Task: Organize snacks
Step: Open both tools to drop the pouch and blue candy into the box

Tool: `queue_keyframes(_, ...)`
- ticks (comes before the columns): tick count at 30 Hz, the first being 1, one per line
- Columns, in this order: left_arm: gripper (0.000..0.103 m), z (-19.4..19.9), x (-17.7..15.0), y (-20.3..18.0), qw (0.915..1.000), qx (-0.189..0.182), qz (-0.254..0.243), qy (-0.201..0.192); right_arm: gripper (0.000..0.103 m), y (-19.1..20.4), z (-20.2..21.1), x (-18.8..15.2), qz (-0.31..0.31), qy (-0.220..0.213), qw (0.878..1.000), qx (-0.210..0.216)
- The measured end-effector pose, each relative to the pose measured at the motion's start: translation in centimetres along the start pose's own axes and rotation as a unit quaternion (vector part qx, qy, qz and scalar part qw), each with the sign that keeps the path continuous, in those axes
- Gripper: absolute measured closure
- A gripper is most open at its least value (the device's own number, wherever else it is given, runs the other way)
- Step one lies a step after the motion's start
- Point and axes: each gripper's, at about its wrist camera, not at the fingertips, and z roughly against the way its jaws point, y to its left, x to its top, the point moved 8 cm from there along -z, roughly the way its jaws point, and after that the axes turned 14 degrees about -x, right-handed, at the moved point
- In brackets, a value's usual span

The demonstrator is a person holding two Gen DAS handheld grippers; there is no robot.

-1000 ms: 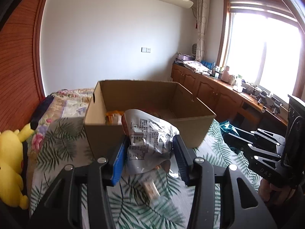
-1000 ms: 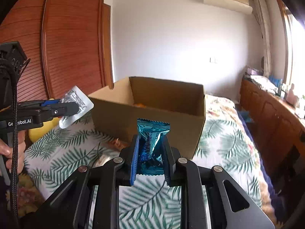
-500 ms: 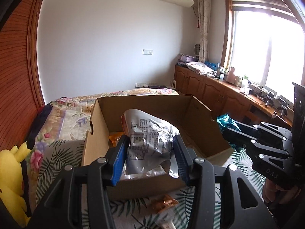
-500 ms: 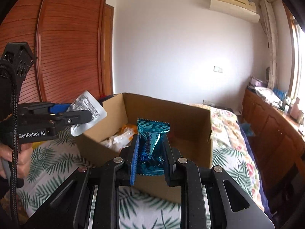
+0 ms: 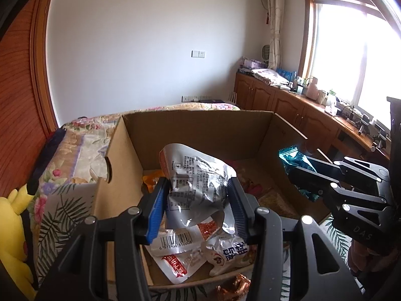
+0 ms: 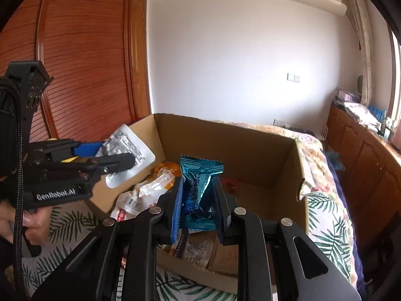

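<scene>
Leaf-print bedspread (image 6: pixel 325 233) under cardboard box (image 5: pixel 200 130); left gripper (image 5: pixel 199 200) clamping silver pouch (image 5: pixel 195 180), right gripper (image 6: pixel 199 200) clamping teal packet (image 6: pixel 198 183), foil sweet (image 5: pixel 233 286) only left-view.

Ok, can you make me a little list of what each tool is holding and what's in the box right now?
left tool: shut on a crinkled silver snack pouch, held over the box
right tool: shut on a teal snack packet, also over the box
box: open cardboard box on a leaf-print bedspread
inside the box: several snack packets, one white with a barcode, one orange
outside the box: a copper-coloured wrapper by the near wall
beside the bed: yellow plush toy
</scene>
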Motion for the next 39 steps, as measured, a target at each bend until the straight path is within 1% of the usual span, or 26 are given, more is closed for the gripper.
queue_keyframes(4,0.055,-0.7,-0.2,0.2,0.9999,-0.006,0.013,0.006,0.083,0.4,-1.2,-0.2,-0.012,0.019,1.000,0.017)
queue_keyframes(7,0.054,-1.0,-0.4,0.1,0.9999,-0.004,0.011,0.011,0.083,0.7,-1.8,-0.2,-0.012,0.027,0.999,0.022)
queue_keyframes(11,0.052,-1.4,-0.5,0.1,0.9998,0.000,0.011,0.018,0.083,1.3,-2.2,-0.4,-0.005,0.035,0.999,0.022)
queue_keyframes(13,0.049,-1.6,-0.6,0.1,0.9997,0.002,0.011,0.020,0.083,1.4,-2.3,-0.7,-0.005,0.039,0.999,0.022)
queue_keyframes(18,0.044,-1.5,-0.8,0.3,0.9998,0.011,0.008,0.016,0.082,1.1,-2.2,-0.7,-0.010,0.045,0.999,0.023)
queue_keyframes(24,0.043,-1.2,-1.0,0.4,0.9996,0.014,0.014,0.018,0.080,0.8,-2.1,-0.9,-0.015,0.048,0.999,0.018)
queue_keyframes(27,0.043,-0.4,-1.1,0.1,0.9997,0.014,0.017,0.013,0.079,0.7,-1.3,-0.8,-0.016,0.041,0.999,0.015)
queue_keyframes(31,0.043,1.5,-0.8,-0.7,0.9998,0.015,0.017,-0.003,0.079,0.5,0.5,-0.8,-0.020,0.032,0.999,0.015)
queue_keyframes(34,0.042,3.1,-0.7,-1.7,0.9998,0.014,0.010,-0.012,0.078,0.5,2.2,-0.7,-0.018,0.024,0.999,0.014)
queue_keyframes(39,0.041,5.2,-1.1,-3.3,0.9998,0.016,-0.005,-0.015,0.077,0.5,4.8,-0.8,-0.022,0.013,1.000,0.016)
